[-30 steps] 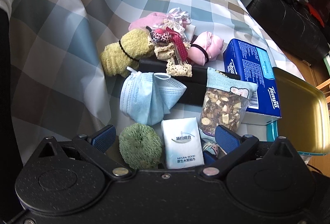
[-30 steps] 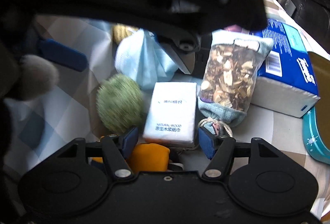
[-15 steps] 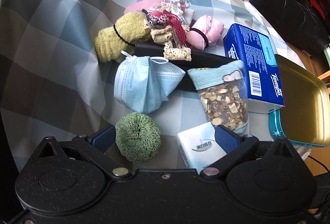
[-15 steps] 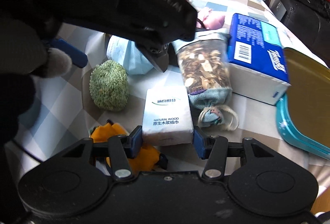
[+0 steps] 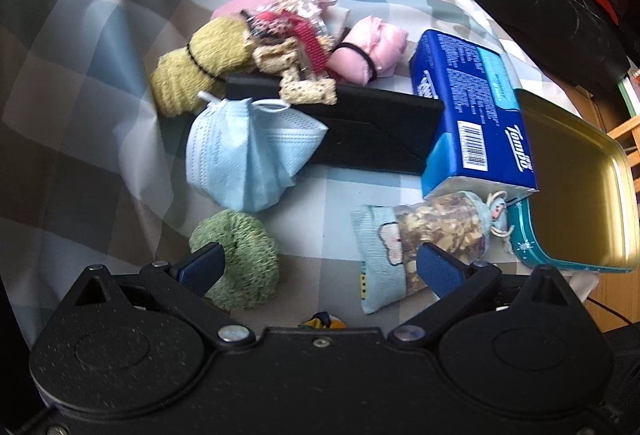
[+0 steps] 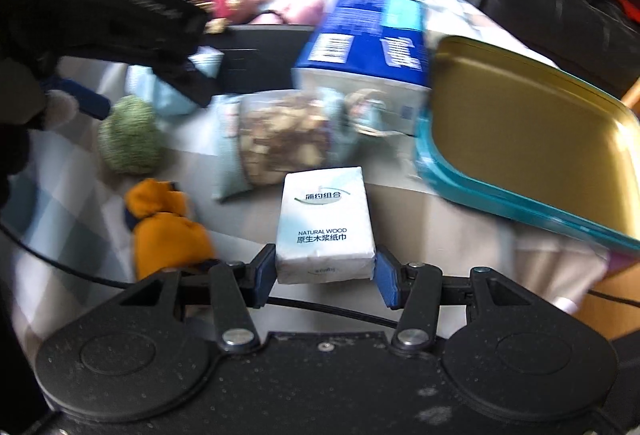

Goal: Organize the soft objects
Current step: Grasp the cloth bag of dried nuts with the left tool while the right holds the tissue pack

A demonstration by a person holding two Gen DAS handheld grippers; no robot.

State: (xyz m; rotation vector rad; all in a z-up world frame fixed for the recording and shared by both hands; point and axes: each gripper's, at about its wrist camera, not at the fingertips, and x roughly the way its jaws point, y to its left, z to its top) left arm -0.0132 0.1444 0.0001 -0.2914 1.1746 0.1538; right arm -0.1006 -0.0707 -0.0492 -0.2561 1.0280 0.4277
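My right gripper [image 6: 325,277] is shut on a white tissue pack [image 6: 326,231], its blue pads pressing both short sides, and holds it above the table just left of the gold tray [image 6: 520,123]. My left gripper [image 5: 318,267] hangs open over the checked cloth. A green knitted scrubby [image 5: 236,259] lies by its left finger and a sachet of dried herbs [image 5: 424,247] by its right finger; neither is gripped. An orange pouch [image 6: 164,231] lies left of the held pack. A blue face mask [image 5: 244,155] rests against a black flat case [image 5: 360,131].
A blue tissue box [image 5: 476,119] stands between the case and the teal-rimmed tray [image 5: 572,187] at the table's right edge. Behind the case lie a yellow-green cloth roll [image 5: 196,71], a pink roll [image 5: 368,55] and a tangle of lace and ribbons [image 5: 296,35].
The right gripper closed on the tissue pack and carried it right, toward the tray. The pack has left the left wrist view. The herb sachet now lies on its side by the tray.
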